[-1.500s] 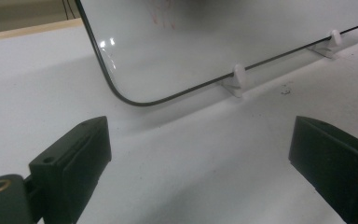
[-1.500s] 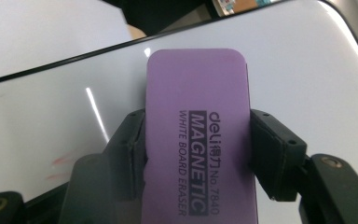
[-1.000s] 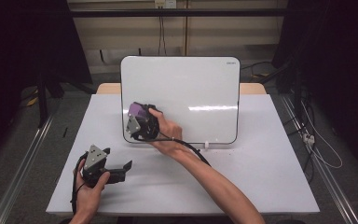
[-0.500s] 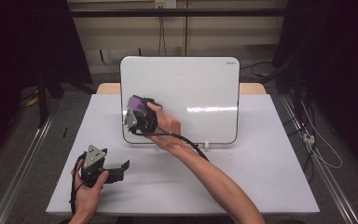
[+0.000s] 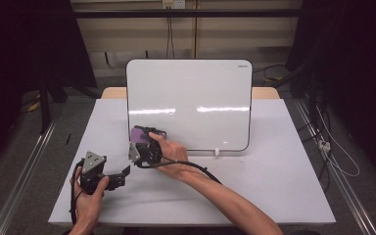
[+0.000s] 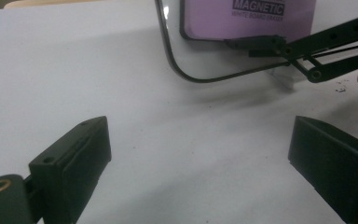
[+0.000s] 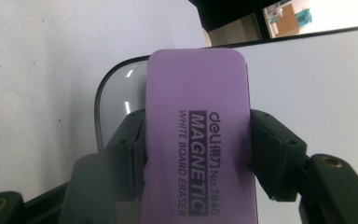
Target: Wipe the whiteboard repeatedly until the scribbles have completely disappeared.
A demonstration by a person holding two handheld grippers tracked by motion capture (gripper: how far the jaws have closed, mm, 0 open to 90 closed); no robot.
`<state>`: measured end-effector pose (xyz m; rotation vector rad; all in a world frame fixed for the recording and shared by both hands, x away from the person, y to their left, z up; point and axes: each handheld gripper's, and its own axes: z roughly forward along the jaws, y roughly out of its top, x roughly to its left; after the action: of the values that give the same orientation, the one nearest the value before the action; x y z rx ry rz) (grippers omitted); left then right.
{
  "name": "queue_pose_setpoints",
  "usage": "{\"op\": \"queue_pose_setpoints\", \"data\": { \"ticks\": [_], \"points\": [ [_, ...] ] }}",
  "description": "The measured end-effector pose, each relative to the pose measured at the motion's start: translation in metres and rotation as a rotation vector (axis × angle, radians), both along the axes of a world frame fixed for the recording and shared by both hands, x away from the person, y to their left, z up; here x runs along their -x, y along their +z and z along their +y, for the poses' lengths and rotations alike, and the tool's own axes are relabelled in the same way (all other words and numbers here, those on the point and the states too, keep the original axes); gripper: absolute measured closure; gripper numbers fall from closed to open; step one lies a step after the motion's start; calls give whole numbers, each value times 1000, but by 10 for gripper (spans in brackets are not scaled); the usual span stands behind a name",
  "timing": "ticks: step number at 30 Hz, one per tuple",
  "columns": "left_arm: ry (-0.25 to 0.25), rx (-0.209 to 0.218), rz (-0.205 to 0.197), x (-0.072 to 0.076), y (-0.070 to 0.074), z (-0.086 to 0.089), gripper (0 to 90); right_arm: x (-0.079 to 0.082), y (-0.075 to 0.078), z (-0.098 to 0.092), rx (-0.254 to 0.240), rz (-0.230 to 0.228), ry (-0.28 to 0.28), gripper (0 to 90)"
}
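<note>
Nearest the person, the left gripper (image 5: 125,171) rests on the white table (image 5: 284,161) with its jaws spread wide and nothing between them; it has no part in the wiping and is best kept low and out of the sweep. Just beyond it, the right gripper (image 5: 146,143) is clenched on the purple eraser (image 7: 199,140), its two pads pressing the long sides with the printed back facing the camera. The eraser sits at the near left corner of the whiteboard (image 5: 196,93), over the rounded black rim. The board leans back on small feet at the far middle of the table, so the step in hand looks like wiping its face. To do it well, I would keep the felt side flat against the board, press lightly so the propped board is not pushed backward, and run even strokes from that corner toward the right, staying inside the rim so the eraser does not catch on it.
</note>
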<state>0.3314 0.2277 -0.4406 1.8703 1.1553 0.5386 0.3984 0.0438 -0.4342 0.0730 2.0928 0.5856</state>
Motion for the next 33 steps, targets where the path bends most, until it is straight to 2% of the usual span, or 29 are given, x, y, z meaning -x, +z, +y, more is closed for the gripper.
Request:
{"op": "queue_pose_setpoints", "data": {
  "ticks": [2,4,5,11,15,17,18,21,27,33],
  "points": [
    [-11,1,3,0,0,-1,55,-4,4,-1,0,-20,-8,418],
    [-18,8,1,1,0,-2,55,-12,12,-4,-31,-27,-26,418],
    [-24,0,-2,1,0,-2,55,-16,18,-7,-46,-28,-43,418],
    [-26,15,2,1,0,-3,55,-51,58,-25,-141,-40,-145,418],
    [-29,17,5,1,0,-3,55,-69,81,-32,-197,-30,-219,418],
    [-31,14,4,0,0,-3,55,-76,89,-33,-202,-50,-240,418],
    [-30,19,5,1,0,-3,55,-78,92,-33,-214,-39,-244,418],
    [-33,21,1,1,0,-3,55,-77,90,-31,-209,-50,-243,418],
    [-33,17,0,1,0,-4,55,-59,68,-17,-146,-49,-170,418],
    [-36,16,5,0,-1,-5,55,-39,45,-9,-126,7,-100,418]
  ]
}}
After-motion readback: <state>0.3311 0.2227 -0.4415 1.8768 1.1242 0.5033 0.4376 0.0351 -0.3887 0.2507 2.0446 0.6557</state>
